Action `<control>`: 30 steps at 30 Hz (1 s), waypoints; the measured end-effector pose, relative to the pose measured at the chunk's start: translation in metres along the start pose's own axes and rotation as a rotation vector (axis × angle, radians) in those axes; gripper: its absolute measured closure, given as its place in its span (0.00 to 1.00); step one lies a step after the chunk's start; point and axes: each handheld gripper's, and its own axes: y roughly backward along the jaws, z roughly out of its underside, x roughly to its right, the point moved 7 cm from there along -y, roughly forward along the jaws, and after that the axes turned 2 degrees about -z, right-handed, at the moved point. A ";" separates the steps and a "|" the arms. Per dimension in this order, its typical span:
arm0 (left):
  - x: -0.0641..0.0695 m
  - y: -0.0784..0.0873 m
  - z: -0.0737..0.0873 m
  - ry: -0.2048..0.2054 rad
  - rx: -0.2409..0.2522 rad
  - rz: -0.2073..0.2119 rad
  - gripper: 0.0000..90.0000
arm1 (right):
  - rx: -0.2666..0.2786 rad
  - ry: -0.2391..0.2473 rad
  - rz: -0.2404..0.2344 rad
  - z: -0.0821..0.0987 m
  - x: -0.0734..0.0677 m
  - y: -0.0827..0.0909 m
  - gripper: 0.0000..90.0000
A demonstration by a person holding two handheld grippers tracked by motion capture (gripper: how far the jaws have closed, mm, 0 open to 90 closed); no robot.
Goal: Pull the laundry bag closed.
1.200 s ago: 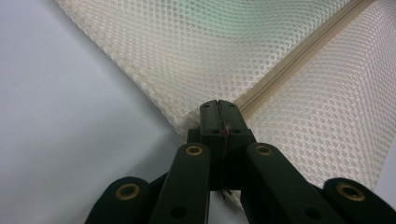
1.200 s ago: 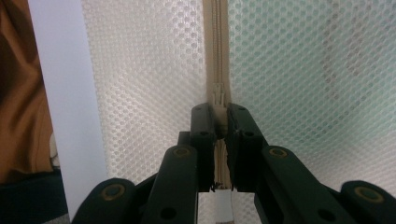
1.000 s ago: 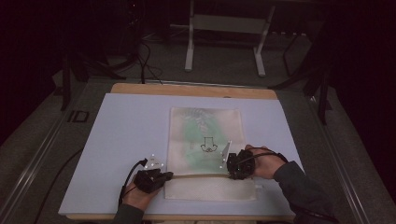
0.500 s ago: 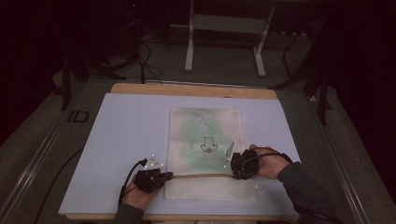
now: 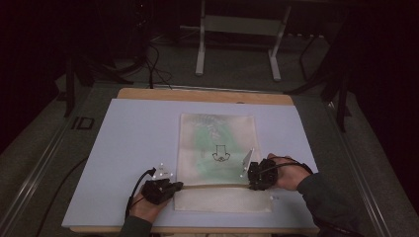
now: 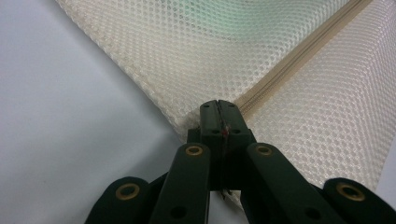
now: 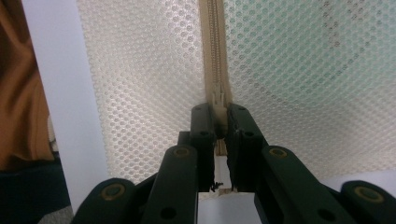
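A cream mesh zip bag (image 5: 217, 143) with a green garment inside lies flat on the pale mat. Its zipper (image 5: 212, 185) runs left to right near the front end. My left gripper (image 5: 178, 186) is shut on the bag's left edge where the zipper ends, its jaws pressed together on the mesh corner (image 6: 218, 109). At the right end of the zipper, my right gripper (image 5: 252, 178) is shut on the zipper pull (image 7: 217, 95), with the meshed zipper tape (image 7: 214, 42) running straight ahead of its jaws.
The pale blue mat (image 5: 138, 143) covers a wooden table (image 5: 197, 95). A metal stand (image 5: 200, 44) and cables sit on the dark floor behind. Orange cloth (image 7: 18, 93) shows beside the mat's edge in the right gripper view.
My right gripper has slid a little to the right along the zipper line. The left gripper has held its place on the bag's left edge.
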 end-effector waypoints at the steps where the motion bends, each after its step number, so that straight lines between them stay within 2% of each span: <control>1: 0.000 0.000 0.000 0.001 0.001 -0.001 0.99 | -0.001 0.000 0.000 0.001 0.000 0.000 0.92; 16: 0.000 0.000 0.000 0.003 -0.001 0.000 0.99 | -0.010 -0.005 0.006 0.006 0.002 0.001 0.92; 17: 0.000 0.000 0.000 0.000 -0.002 -0.001 0.99 | 0.003 -0.015 0.000 0.007 0.002 0.002 0.92; 29: 0.000 0.000 0.000 0.001 -0.002 -0.001 0.99 | 0.007 -0.017 0.009 0.010 0.002 0.005 0.92; 30: 0.000 0.000 0.000 0.001 -0.002 -0.001 0.99 | 0.003 -0.029 0.008 0.014 0.003 0.005 0.92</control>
